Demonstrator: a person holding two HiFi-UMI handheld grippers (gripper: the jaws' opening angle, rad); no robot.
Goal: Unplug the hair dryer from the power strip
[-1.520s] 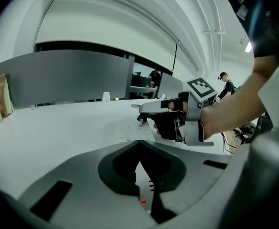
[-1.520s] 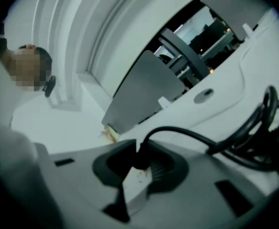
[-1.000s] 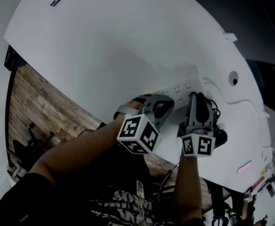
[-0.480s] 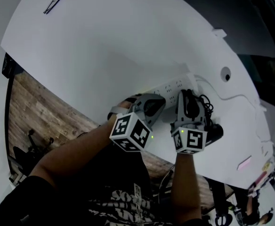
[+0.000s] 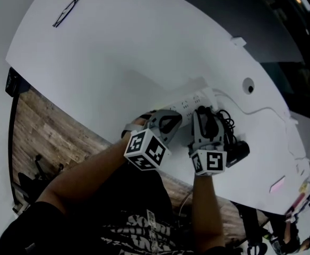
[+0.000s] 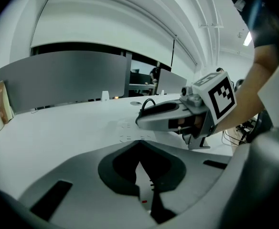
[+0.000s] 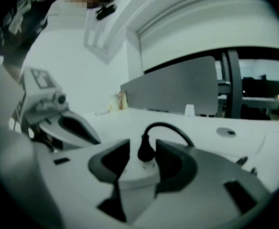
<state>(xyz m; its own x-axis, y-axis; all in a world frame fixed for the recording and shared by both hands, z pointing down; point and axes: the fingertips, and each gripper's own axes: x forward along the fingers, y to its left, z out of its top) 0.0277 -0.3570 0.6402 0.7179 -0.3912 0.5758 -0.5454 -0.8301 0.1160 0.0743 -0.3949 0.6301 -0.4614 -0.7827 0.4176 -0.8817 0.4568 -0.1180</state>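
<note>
A white power strip [image 5: 184,104] lies on the white table [image 5: 118,52]. A black plug [image 7: 145,149] stands upright in the power strip [image 7: 137,178], its black cord [image 7: 170,128] arching away to the right. My right gripper [image 7: 144,152] straddles the plug with its jaws opening, and a gap shows on each side of the plug. In the head view the black hair dryer [image 5: 239,151] lies just right of the right gripper [image 5: 201,111]. My left gripper [image 6: 139,144] is shut, with its tips down on the strip's left part [image 6: 130,125].
The table's near edge [image 5: 91,122] runs just behind my hands, with wooden floor [image 5: 43,126] below it. A round cable hole [image 5: 248,86] and a white cable [image 5: 266,110] lie to the right. A grey partition [image 6: 63,78] stands along the table's far side.
Both grippers stay at the power strip while the head camera has drifted. The plug still stands in the strip.
</note>
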